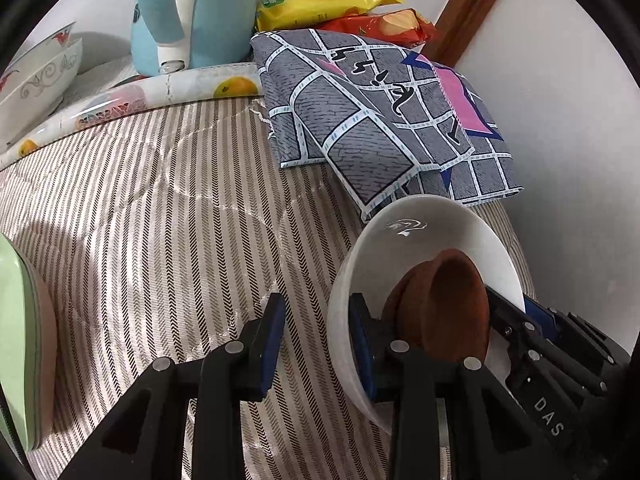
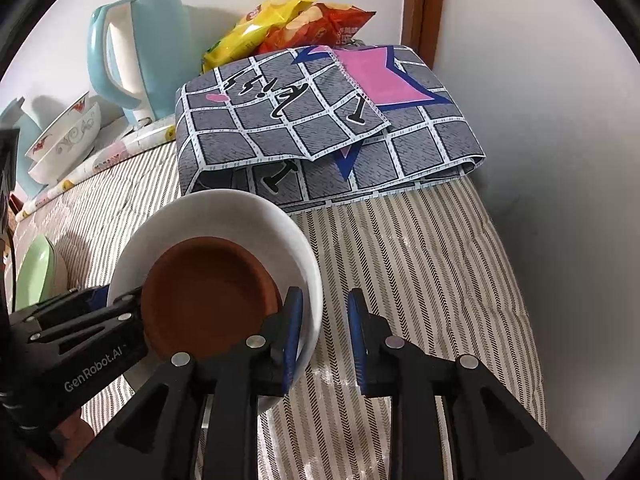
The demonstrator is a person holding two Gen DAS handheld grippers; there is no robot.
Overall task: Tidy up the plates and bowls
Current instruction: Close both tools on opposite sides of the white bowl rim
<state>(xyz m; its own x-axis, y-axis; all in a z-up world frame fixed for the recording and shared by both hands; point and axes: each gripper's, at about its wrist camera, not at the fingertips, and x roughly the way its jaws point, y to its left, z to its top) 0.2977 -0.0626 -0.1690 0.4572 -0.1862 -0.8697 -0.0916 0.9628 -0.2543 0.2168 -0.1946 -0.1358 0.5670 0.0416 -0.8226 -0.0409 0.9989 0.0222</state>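
A white bowl (image 1: 420, 236) (image 2: 224, 216) sits on the striped cloth with a brown dish (image 1: 452, 304) (image 2: 208, 292) lying inside it. My left gripper (image 1: 316, 304) straddles the bowl's near-left rim, one finger inside and one outside. Cloth shows between the outer pad and the wall, so it is open. My right gripper (image 2: 324, 294) straddles the opposite rim, its inner finger beside the brown dish and its outer pad clear of the wall, also open. Each gripper shows in the other's view, the right gripper (image 1: 540, 340) at the bowl's right and the left gripper (image 2: 100, 312) at its left.
A green plate (image 1: 24, 340) (image 2: 36, 276) lies at the left. Patterned bowls (image 1: 40, 76) (image 2: 68, 140) are stacked at the back left beside a blue kettle (image 1: 192, 12). A folded grey cloth (image 1: 380, 120) and snack bags (image 1: 328, 0) lie behind the bowl. A white wall (image 2: 540, 160) closes the right.
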